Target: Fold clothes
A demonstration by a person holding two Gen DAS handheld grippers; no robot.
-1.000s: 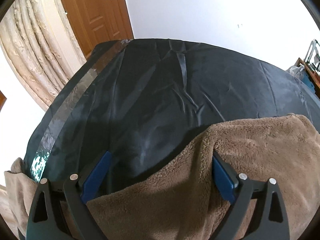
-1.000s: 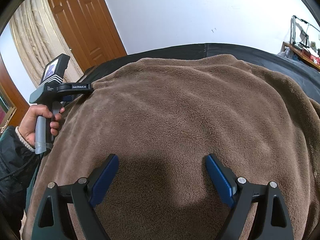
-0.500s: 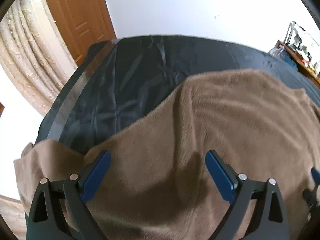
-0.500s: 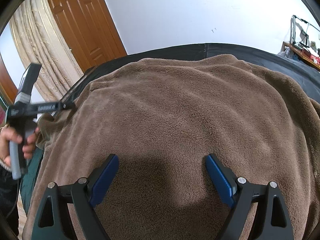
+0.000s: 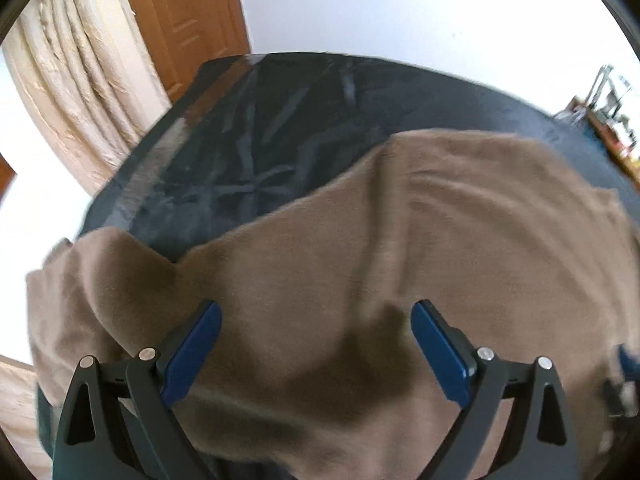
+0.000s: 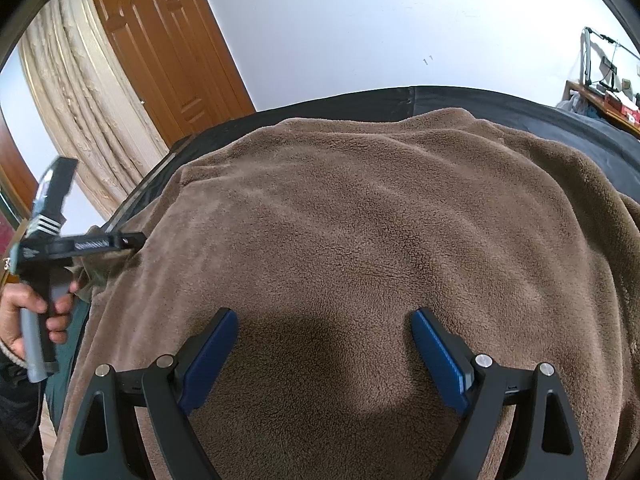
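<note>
- Your left gripper (image 5: pixel 316 344) has black triangular-cutout arms, round silver screw heads at the pivots and flat blue pads on its jaws
- Your right gripper (image 6: pixel 324 348) is built the same: black frame, silver screws, blue pads with a ribbed face
- Seen from the right wrist view, your left gripper's body is black with white stripes, white lettering along its bar and a grey handle
- Your left hand (image 6: pixel 30 316) comes out of a dark sleeve with a pale knitted cuff
</note>
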